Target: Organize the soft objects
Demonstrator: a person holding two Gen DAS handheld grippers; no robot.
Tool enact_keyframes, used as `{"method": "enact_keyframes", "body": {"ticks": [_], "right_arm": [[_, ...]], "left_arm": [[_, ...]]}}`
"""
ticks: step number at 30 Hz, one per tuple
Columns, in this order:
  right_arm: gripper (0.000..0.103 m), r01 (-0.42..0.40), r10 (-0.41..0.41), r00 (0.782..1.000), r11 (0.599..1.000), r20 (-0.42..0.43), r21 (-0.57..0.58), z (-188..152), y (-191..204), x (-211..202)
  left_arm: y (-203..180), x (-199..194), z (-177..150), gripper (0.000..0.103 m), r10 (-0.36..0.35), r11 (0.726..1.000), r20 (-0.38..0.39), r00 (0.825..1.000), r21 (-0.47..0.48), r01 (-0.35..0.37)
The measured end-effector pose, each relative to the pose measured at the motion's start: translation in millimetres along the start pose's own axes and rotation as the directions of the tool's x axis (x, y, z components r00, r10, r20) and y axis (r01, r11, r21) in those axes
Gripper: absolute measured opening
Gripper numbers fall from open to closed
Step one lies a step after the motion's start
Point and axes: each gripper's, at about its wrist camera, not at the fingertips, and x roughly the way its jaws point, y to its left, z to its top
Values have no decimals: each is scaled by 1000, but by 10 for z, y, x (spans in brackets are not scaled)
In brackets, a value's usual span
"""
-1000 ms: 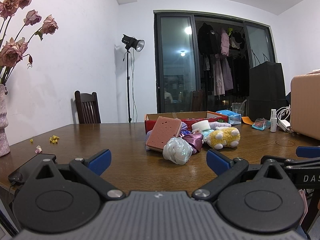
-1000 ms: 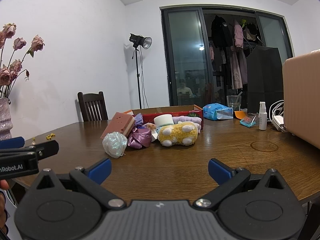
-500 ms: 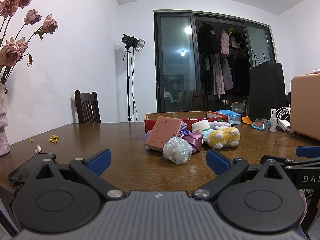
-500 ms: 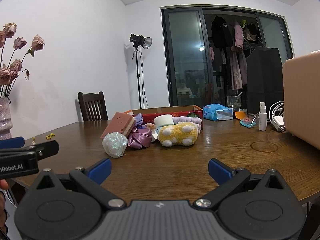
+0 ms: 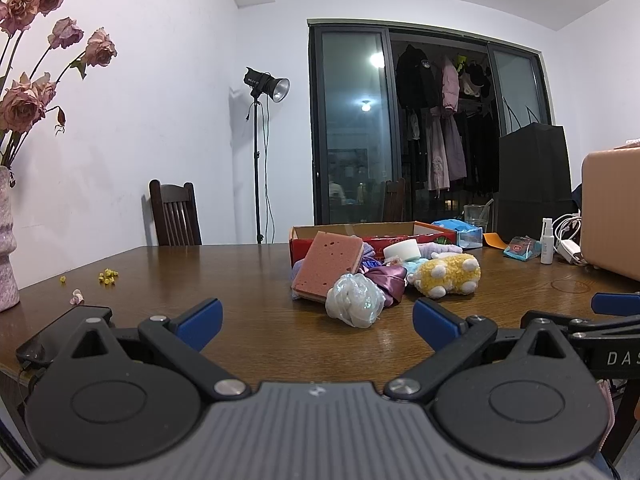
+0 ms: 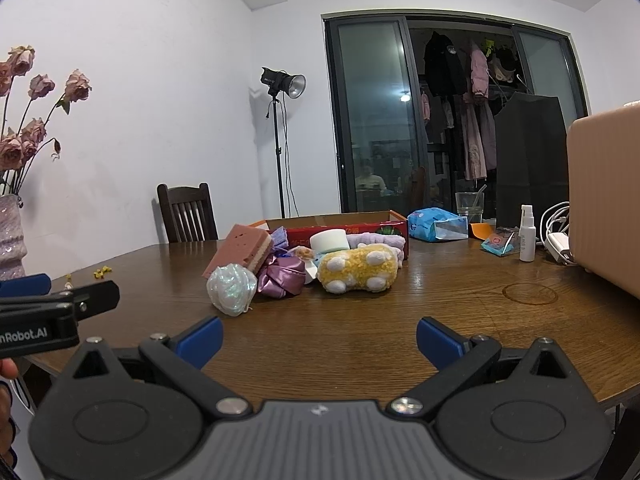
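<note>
Left gripper point(image 5: 316, 322) and right gripper point(image 6: 318, 338) both gape wide, empty, short of the soft pile point(image 5: 384, 276).

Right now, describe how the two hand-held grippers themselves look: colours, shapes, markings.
Both match. The left hand-held gripper has a grey ribbed body, two round black discs, black linkage arms with silver pivot bolts and blue finger pads. The right hand-held gripper is built alike. Each shows white lettering on its black side where it appears in the other's view.
</note>
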Motion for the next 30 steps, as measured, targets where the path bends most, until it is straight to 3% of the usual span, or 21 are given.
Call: {"method": "enact_keyframes", "body": {"ticks": [26, 30], "right_arm": [[103, -1, 1, 1000, 1000, 6, 0, 13, 30, -2], [103, 2, -1, 999, 1000, 42, -9, 30, -19, 16]], "left_arm": [[-6, 15, -40, 103, -5, 1000, -21, 1000, -10, 5], [44, 110, -25, 103, -1, 1000, -21, 1000, -15, 0]]}}
